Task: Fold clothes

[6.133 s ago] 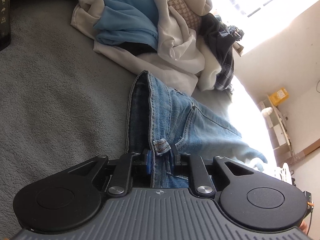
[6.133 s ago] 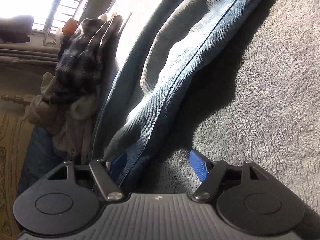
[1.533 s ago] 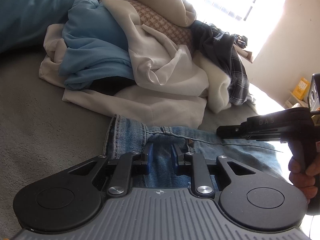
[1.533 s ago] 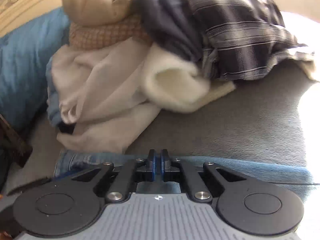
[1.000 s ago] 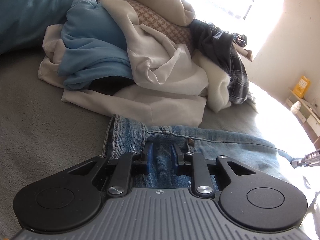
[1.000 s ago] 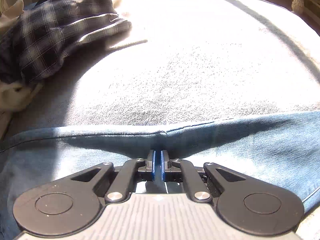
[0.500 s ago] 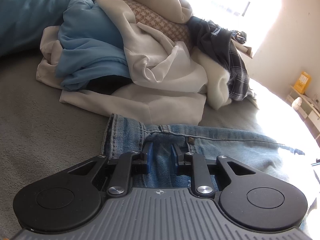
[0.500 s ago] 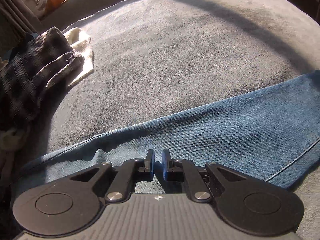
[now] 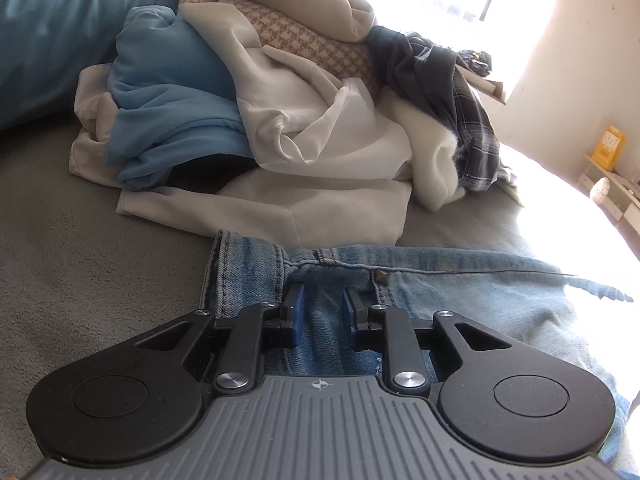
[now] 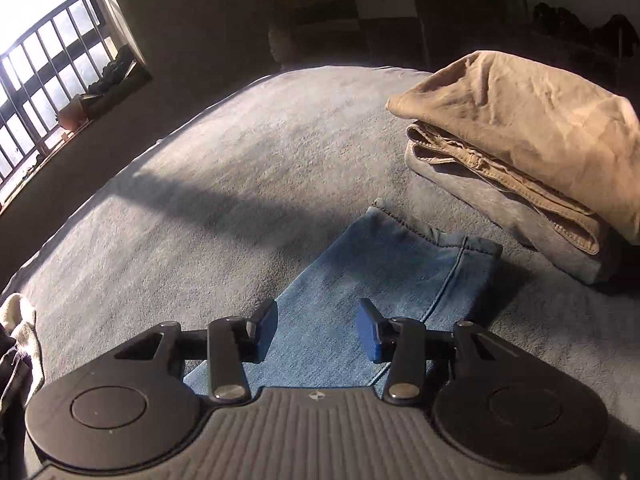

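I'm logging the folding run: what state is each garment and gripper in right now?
Jeans: laid flat, lengthwise on the grey blanket, unfolded.
Left gripper: shut on the jeans' waistband.
Right gripper: open, jaws just opening, over the leg hem.
Tan trousers: folded, stacked.
Clothes pile: crumpled, unfolded.

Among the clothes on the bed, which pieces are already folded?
The tan trousers and the grey garment under them form a neat stack beside the jeans' hem. The other clothes lie in a crumpled heap.
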Tool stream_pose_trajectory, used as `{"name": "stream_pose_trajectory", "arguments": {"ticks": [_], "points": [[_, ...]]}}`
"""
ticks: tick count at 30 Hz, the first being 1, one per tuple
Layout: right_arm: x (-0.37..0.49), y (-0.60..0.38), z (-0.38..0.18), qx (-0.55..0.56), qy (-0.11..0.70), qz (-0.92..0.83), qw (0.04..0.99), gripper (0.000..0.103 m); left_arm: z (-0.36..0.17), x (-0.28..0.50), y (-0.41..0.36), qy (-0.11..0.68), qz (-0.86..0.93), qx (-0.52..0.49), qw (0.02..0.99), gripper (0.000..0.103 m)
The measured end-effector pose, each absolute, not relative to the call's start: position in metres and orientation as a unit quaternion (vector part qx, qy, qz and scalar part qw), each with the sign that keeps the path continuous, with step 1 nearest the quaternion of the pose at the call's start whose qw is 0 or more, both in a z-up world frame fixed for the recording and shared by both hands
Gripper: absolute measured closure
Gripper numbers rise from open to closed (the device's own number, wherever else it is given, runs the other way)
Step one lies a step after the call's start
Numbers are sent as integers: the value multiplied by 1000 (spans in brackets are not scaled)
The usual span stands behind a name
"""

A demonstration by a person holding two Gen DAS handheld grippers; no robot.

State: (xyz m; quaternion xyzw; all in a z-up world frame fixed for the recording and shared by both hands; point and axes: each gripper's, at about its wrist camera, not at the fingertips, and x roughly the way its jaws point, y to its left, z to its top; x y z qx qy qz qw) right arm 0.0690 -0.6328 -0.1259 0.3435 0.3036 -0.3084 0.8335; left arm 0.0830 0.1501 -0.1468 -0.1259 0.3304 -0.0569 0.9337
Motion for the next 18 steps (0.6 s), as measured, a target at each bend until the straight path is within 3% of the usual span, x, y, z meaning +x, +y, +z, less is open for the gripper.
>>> {"name": "stream_pose_trajectory", "arguments": {"ticks": [6, 10, 11, 12, 13, 18], "points": [[37, -692, -167, 450, 285, -323, 782, 55, -145, 83, 143, 333, -51, -102, 936, 81], [56, -695, -175, 409, 296, -329, 798, 58, -144, 83, 139, 333, -45, -84, 938, 81], [62, -694, -174, 390, 302, -329, 805, 61, -144, 82, 138, 334, -44, -80, 938, 81], [67, -693, -172, 371, 308, -330, 811, 74, -144, 82, 137, 334, -42, -76, 939, 81], [71, -690, -166, 347, 309, -328, 823, 99, -144, 82, 136, 334, -41, -72, 939, 81], [90, -685, -145, 236, 312, -322, 862, 99, -143, 82, 135, 335, -40, -65, 939, 80]]}}
